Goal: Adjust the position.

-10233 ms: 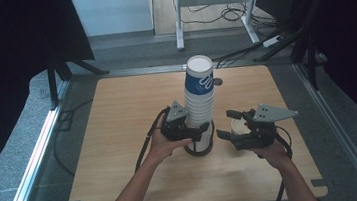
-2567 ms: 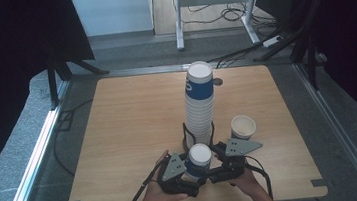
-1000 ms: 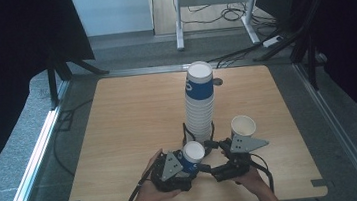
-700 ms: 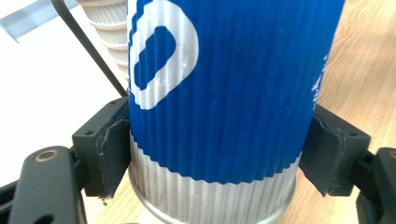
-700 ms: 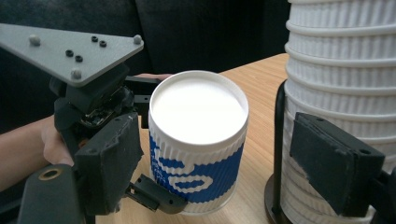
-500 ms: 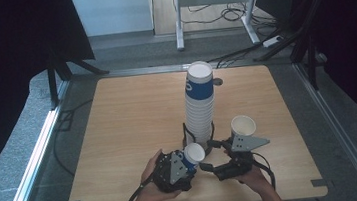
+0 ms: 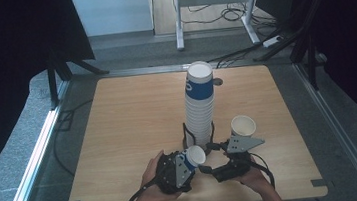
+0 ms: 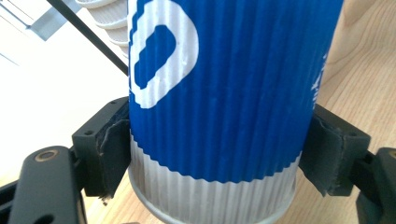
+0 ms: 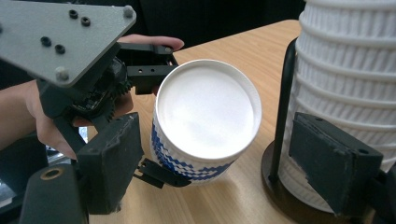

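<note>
My left gripper [image 7: 187, 163] is shut on a blue-and-white ribbed paper cup [image 7: 193, 157] and holds it tilted on its side near the table's front edge. In the left gripper view its pads [image 8: 106, 154] press the cup [image 8: 219, 93] near the base. My right gripper [image 7: 207, 168] faces the cup's open mouth [image 9: 205, 109]. Its jaws have just been closing a little. One pad [image 9: 112, 158] is beside the cup wall, while the other pad [image 9: 334, 163] stands well clear by the stack, so the right gripper [image 9: 224, 163] is open.
A tall stack of ribbed cups [image 7: 200, 103] stands in a black wire holder [image 7: 186, 132] at mid-table, right behind the grippers. A single cup [image 7: 243, 126] stands upright to the right of it. The wooden table [image 7: 119, 127] has bare room on the left.
Ten seconds ago both grippers were at the stack's base; now they are at the front edge with a cup. Over the last second that cup has tipped slightly further toward the right gripper.
</note>
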The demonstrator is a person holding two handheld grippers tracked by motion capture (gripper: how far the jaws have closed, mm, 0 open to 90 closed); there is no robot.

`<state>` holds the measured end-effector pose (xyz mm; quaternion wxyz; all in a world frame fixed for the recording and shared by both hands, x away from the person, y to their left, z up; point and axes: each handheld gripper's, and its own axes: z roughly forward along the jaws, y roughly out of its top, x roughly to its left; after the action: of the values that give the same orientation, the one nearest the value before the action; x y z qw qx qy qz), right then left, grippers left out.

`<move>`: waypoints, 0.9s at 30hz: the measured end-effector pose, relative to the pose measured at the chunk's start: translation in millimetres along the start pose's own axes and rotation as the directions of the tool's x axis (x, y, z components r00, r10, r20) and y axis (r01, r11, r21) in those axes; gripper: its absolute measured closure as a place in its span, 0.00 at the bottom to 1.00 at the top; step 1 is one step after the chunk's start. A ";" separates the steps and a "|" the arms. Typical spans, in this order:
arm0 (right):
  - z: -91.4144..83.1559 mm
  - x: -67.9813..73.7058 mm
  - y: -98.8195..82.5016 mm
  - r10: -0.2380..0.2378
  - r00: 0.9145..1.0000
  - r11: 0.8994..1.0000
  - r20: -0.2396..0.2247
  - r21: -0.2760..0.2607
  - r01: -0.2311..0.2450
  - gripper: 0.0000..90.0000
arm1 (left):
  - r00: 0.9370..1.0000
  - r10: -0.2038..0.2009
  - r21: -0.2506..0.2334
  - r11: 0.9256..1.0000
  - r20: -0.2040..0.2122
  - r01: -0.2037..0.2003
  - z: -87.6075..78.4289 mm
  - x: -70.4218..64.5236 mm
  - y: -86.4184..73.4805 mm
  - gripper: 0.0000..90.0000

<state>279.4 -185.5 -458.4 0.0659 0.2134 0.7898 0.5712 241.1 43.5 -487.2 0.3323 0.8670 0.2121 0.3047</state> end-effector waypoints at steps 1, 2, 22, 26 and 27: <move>1.4 0.1 -0.7 0.003 1.000 1.000 -0.004 0.008 -0.003 0.19 | 1.000 0.016 0.008 1.000 -0.008 -0.016 -0.3 -1.0 0.6 0.22; 2.3 0.4 -1.2 0.004 1.000 1.000 -0.006 0.014 -0.004 0.19 | 0.999 0.044 0.018 0.999 -0.028 -0.044 -0.1 -3.8 1.8 0.22; 16.6 -0.7 -11.0 0.045 0.995 0.997 -0.089 0.067 -0.039 0.30 | 0.989 0.137 0.009 0.991 -0.048 -0.137 -3.2 -17.6 8.2 0.14; 12.3 -6.5 -12.5 0.093 0.985 0.996 -0.142 0.027 -0.090 0.30 | 0.997 0.069 -0.050 0.996 0.020 -0.068 -8.8 -8.9 7.7 0.07; 10.7 -8.1 -13.1 0.104 0.982 0.995 -0.158 0.009 -0.104 0.30 | 0.998 0.057 -0.062 0.997 0.031 -0.055 -9.4 -7.6 7.4 0.06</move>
<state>287.0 -182.8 -475.4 -0.0268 0.2083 0.7805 0.5888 230.5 38.2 -479.3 0.3533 0.8670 0.1731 0.3059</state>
